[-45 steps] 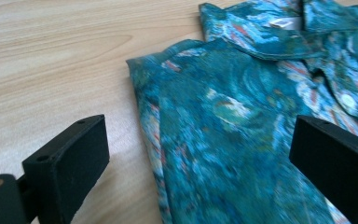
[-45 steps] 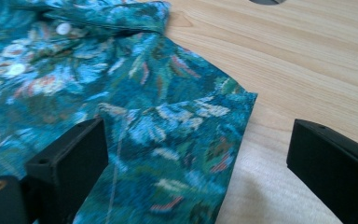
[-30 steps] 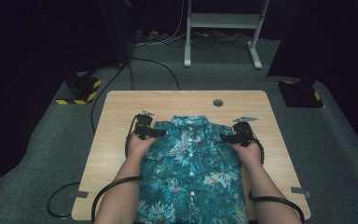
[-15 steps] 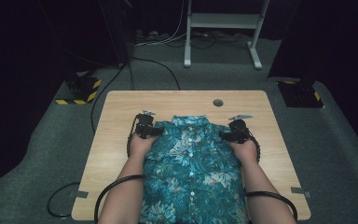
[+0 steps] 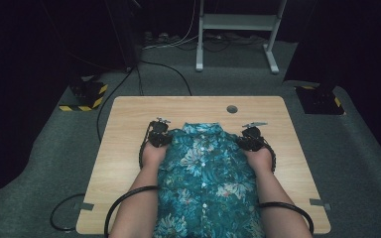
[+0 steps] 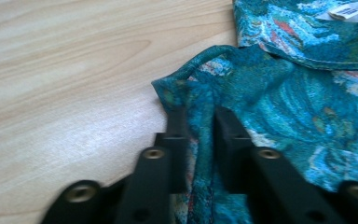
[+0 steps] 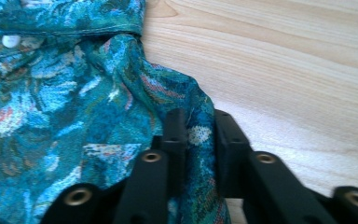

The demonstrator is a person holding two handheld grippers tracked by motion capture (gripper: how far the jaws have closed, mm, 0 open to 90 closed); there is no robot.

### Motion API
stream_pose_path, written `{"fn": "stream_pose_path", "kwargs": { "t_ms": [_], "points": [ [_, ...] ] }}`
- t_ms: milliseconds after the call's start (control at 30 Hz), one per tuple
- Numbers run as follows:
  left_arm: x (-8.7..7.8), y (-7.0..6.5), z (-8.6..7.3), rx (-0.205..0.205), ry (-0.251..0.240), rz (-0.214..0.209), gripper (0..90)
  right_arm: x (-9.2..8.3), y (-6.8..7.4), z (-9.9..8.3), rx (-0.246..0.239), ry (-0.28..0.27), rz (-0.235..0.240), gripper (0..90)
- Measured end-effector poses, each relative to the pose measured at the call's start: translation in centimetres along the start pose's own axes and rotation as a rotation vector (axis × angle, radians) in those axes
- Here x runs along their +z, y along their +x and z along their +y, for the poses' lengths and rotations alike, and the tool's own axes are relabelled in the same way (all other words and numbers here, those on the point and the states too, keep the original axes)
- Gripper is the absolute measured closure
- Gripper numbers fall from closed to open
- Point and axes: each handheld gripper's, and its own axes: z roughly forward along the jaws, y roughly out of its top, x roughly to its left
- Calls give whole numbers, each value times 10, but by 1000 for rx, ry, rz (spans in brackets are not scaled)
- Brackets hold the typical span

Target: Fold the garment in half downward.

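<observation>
A teal floral button-up shirt lies face up on the wooden table, collar toward the far edge and hem hanging over the near edge. My left gripper is shut on the shirt's left shoulder fold. At the other shoulder my right gripper is shut on the cloth. Both pinch bunched fabric just above the tabletop. A white label shows inside the collar.
A round grommet hole sits near the table's far edge. Bare wood lies to the left and right of the shirt. Black cables loop off the table's near corners. Yellow-black striped bases and a metal stand stand on the grey carpet beyond.
Both grippers have pulled the shirt's shoulders slightly toward the near edge and a little inward; the shirt has slid with them.
</observation>
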Motion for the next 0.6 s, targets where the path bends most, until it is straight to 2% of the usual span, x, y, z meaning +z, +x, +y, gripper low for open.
{"fn": "stream_pose_path", "kwargs": {
  "t_ms": [100,167,233,333,433,600],
  "points": [
    [0,-4,-1,-4,-9,21,870,0,3,-2,15,-11,9,866],
    [0,-5,-1,-7,-12,27,873,1,4,-3,7,-20,1,870],
    [0,-5,-2,-20,-20,19,878,0,6,-2,-5,-16,-11,870],
    [-3,-3,-3,-38,-44,3,880,-3,8,-1,-15,-52,-22,870],
    [-8,0,-2,-74,-84,-18,880,-7,6,3,-7,-81,-32,869],
    [-17,1,2,-95,-152,-18,880,-14,8,11,-10,-130,-38,868]
  ]
}}
